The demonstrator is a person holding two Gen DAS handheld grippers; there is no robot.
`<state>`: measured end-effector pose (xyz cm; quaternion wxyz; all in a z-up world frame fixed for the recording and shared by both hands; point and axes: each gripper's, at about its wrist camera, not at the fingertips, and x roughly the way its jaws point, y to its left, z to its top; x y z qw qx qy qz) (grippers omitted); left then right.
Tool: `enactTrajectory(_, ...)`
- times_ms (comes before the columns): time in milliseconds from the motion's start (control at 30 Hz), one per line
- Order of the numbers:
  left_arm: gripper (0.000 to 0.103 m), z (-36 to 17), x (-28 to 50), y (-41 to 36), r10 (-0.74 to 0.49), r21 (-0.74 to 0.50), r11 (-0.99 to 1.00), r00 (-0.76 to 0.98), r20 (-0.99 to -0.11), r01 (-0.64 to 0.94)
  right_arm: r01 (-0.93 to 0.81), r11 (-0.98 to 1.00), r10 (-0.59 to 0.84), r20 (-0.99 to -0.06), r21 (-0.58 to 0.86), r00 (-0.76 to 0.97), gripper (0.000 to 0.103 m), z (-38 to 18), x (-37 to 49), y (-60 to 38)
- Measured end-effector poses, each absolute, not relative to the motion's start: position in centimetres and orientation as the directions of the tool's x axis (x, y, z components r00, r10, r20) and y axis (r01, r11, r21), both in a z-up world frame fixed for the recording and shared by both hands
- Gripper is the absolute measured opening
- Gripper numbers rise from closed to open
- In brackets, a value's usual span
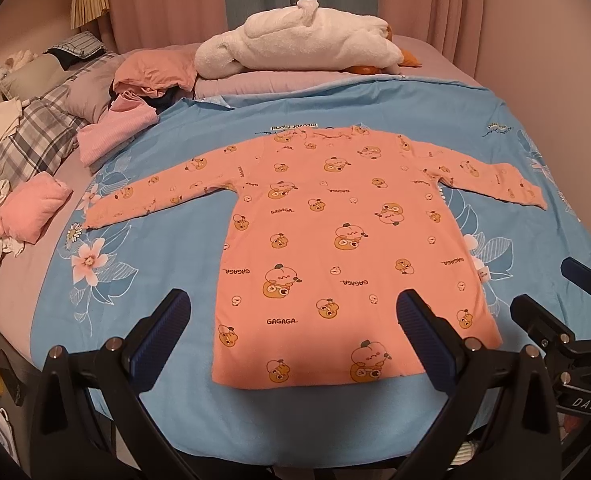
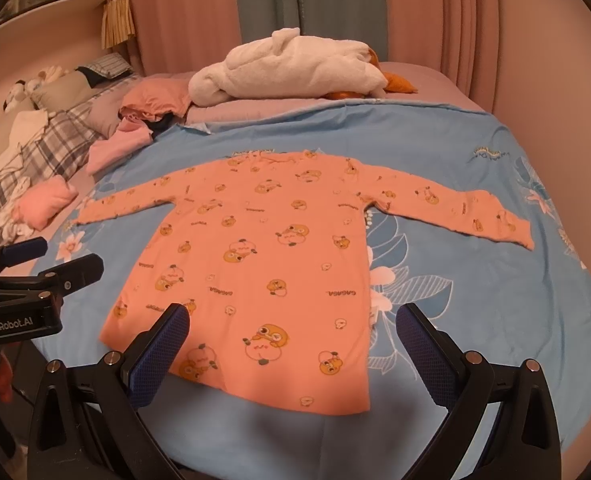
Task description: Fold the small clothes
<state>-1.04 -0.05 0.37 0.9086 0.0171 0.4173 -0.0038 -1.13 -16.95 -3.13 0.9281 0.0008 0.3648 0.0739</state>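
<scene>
An orange long-sleeved child's shirt (image 1: pixel 327 232) with cartoon prints lies flat on the blue floral sheet (image 1: pixel 167 264), sleeves spread out, hem toward me. It also shows in the right wrist view (image 2: pixel 263 256). My left gripper (image 1: pixel 293 340) is open and empty, held above the hem near the bed's front edge. My right gripper (image 2: pixel 291 348) is open and empty, above the hem's right part. The right gripper shows in the left wrist view (image 1: pixel 551 292), and the left gripper shows in the right wrist view (image 2: pixel 55 260).
A white plush toy (image 1: pixel 299 40) lies at the far end of the bed. A pile of pink and dark clothes (image 1: pixel 135 96) and a folded pink garment (image 1: pixel 31 208) lie at the left, beside plaid bedding (image 1: pixel 35 136). Curtains hang behind.
</scene>
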Motion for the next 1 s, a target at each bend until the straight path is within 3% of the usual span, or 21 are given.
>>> enactTrajectory(1000, 0.103, 0.47, -1.06, -0.32, 0.006, 0.028, 0.999, 0.654, -0.756, 0.024, -0.138, 0.989, 0.138, -0.677, 0.054, 0.723, 0.102, -3.06, -1.19, -16.86)
